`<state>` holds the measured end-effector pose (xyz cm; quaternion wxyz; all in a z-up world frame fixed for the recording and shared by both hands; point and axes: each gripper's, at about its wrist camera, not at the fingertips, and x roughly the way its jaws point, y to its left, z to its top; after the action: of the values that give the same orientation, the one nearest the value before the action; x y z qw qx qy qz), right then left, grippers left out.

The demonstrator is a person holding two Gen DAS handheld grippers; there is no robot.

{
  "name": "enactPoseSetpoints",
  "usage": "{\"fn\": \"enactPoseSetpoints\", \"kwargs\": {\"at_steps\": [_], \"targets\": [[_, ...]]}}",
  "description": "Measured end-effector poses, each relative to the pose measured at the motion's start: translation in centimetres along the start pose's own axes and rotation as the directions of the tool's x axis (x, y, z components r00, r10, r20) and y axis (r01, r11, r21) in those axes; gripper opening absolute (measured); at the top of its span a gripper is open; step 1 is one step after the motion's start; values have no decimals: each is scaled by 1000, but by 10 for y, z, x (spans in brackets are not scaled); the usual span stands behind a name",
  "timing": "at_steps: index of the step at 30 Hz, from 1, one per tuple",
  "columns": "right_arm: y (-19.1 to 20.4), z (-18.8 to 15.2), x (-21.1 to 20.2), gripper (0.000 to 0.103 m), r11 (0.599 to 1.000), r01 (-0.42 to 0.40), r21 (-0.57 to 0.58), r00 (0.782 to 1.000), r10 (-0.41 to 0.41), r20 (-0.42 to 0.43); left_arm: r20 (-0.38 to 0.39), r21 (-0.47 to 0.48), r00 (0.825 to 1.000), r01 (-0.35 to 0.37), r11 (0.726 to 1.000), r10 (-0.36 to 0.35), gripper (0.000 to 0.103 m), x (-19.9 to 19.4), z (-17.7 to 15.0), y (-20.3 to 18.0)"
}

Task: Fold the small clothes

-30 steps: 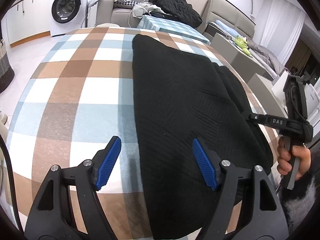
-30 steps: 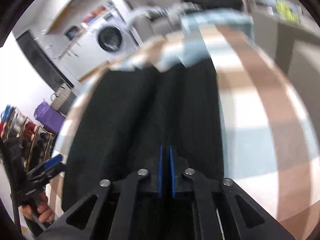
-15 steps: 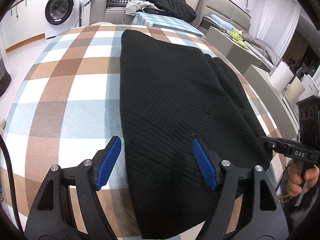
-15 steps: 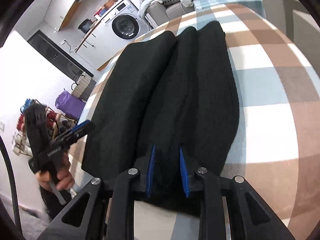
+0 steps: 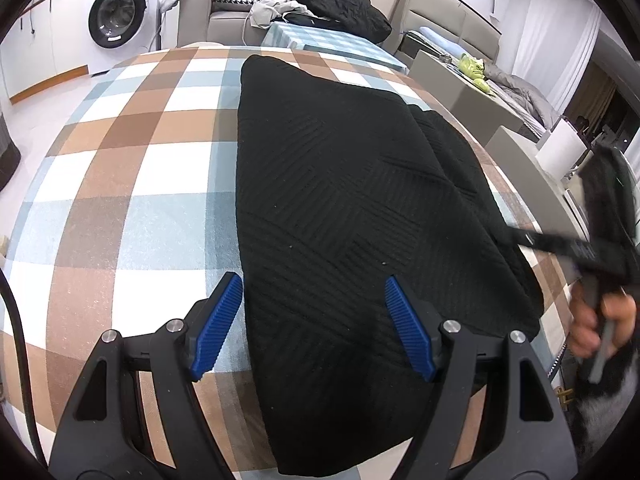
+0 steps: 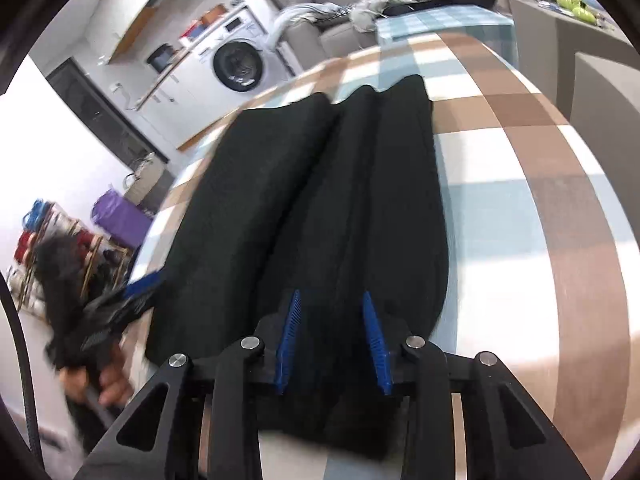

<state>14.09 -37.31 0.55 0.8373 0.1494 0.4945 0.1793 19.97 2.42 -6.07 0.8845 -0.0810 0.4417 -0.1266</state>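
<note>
A black knit garment (image 5: pixel 348 216) lies folded lengthwise on the checked tablecloth (image 5: pixel 132 168). It also shows in the right wrist view (image 6: pixel 320 208) as long parallel folds. My left gripper (image 5: pixel 314 324) is open, its blue pads straddling the garment's near left edge just above it. My right gripper (image 6: pixel 332 340) is open over the garment's near end, with cloth between the pads but not pinched. The right gripper also shows blurred at the right edge of the left wrist view (image 5: pixel 592 248). The left gripper shows blurred in the right wrist view (image 6: pixel 120 304).
The table edge runs close on the near side in both views. A washing machine (image 5: pixel 120 20) stands behind, beside a sofa with piled clothes (image 5: pixel 336 4). A second checked table (image 5: pixel 328 44) and grey boxes (image 5: pixel 460 80) stand beyond the far edge.
My right gripper has opened from shut on the garment's fold and let it go. The left gripper stayed open and shifted slightly over the garment's near edge.
</note>
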Motion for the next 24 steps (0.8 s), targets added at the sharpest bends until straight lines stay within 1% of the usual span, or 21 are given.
{"fn": "enactPoseSetpoints", "kwargs": {"at_steps": [3, 4, 6, 7, 9, 10, 12, 14, 17, 19, 21, 22, 24], "targets": [[-4, 26, 17, 33, 999, -23, 30, 999, 22, 36, 4, -20, 1000, -7, 1000, 7, 72, 0, 0, 4], [-6, 34, 22, 31, 999, -9, 48, 999, 6, 46, 3, -35, 1000, -5, 999, 5, 72, 0, 0, 6], [-4, 44, 30, 10, 999, 19, 40, 999, -20, 38, 6, -62, 1000, 4, 998, -3, 72, 1, 0, 10], [-3, 48, 33, 8, 999, 36, 30, 999, -37, 30, 6, -68, 1000, 6, 998, -6, 72, 1, 1, 11], [3, 51, 21, 5, 1000, -1, 19, 997, 0, 74, 10, -74, 1000, 14, 997, -13, 72, 0, 3, 13], [7, 51, 11, 5, 1000, -9, 3, 994, 8, 107, 11, -72, 1000, 17, 997, -16, 72, 0, 4, 13], [15, 52, -13, 5, 999, 12, -30, 985, -7, 175, 11, -63, 1000, 19, 998, -18, 72, 0, 7, 12], [14, 52, -24, 5, 999, 50, -21, 981, -46, 189, 10, -54, 1000, 15, 998, -14, 72, 1, 8, 11], [-5, 50, -13, 5, 996, 85, 19, 982, -87, 166, -1, -49, 1000, 20, 999, -20, 72, 6, 9, 9], [-17, 49, 2, 5, 994, 95, 48, 988, -100, 119, -9, -44, 1000, 17, 999, -17, 72, 9, 8, 7], [-21, 47, 10, 5, 994, 83, 65, 990, -90, 110, -11, -32, 1000, 9, 999, -9, 72, 9, 7, 5], [-20, 49, 12, 7, 995, 87, 57, 991, -92, 100, -10, -28, 1000, 10, 1000, -10, 72, 9, 7, 4], [-23, 48, 13, 17, 995, 82, 58, 993, -87, 83, -12, -31, 1000, 12, 999, -12, 72, 10, 7, 4]]}}
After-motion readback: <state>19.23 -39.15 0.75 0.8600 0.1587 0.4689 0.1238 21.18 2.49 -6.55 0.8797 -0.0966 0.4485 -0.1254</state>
